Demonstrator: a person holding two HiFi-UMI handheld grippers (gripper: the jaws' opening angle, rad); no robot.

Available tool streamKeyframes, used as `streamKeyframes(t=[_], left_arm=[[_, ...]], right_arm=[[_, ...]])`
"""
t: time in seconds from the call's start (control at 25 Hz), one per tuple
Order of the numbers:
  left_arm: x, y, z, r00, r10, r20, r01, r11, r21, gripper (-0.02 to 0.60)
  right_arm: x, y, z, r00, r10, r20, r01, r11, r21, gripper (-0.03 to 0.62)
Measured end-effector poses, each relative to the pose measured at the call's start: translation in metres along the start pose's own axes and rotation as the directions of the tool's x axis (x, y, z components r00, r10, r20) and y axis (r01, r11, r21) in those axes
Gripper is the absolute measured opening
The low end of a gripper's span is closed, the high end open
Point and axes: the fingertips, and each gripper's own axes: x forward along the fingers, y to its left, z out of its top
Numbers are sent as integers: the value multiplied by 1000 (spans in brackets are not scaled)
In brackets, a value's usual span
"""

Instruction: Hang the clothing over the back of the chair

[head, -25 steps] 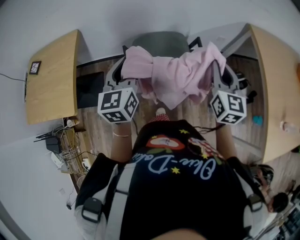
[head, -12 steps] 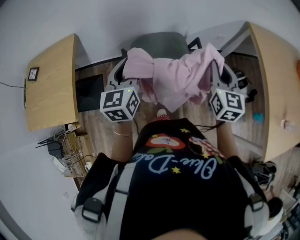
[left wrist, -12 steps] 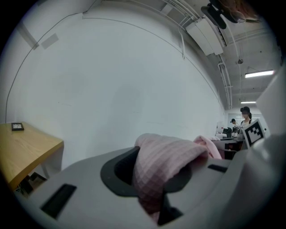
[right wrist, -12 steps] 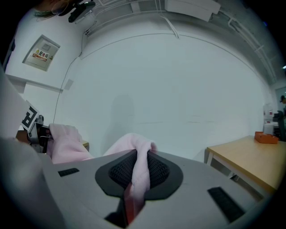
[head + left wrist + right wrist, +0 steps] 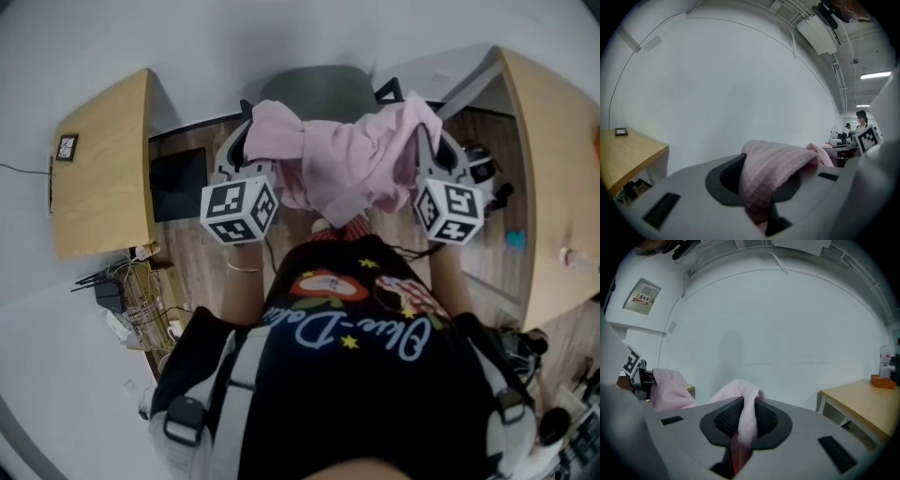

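A pink garment (image 5: 347,164) hangs stretched between both grippers, just in front of the grey chair back (image 5: 323,89). My left gripper (image 5: 255,141) is shut on its left end, a thick bunch of waffle fabric (image 5: 773,173) between the jaws. My right gripper (image 5: 433,141) is shut on the right end, a thin fold of cloth (image 5: 746,420) pinched between its black pads. The garment's middle sags toward the person. The chair's seat is hidden under the cloth.
A wooden table (image 5: 103,159) stands at the left and another wooden table (image 5: 553,169) at the right, with the chair between them against a white wall. Cables and a power strip (image 5: 131,300) lie on the floor at the left. A black panel (image 5: 178,183) sits beside the left table.
Both grippers have sunk a little with the pink garment, which now lies slightly lower and closer against the chair back. The grips are unchanged.
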Motion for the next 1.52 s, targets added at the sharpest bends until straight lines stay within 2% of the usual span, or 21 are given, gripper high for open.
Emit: streamKeyframes(t=[0.36,0.6,1.04,1.52], left_arm=[[6,-3,-4,996,87,-28,-87,996,-10,69],[14,4,-14,992,117,-55,-118,993,-22,69],[30,11,-32,990,103,-96,-107,994,-38,69],[54,21,-63,976,87,-197,-98,994,-48,69]], right_arm=[[22,-8,-8,995,88,-56,-87,996,7,38],[39,-9,-17,990,112,-85,-111,994,9,38],[55,-10,-34,983,117,-140,-121,992,-19,38],[81,-17,-64,967,119,-226,-134,990,-50,38]])
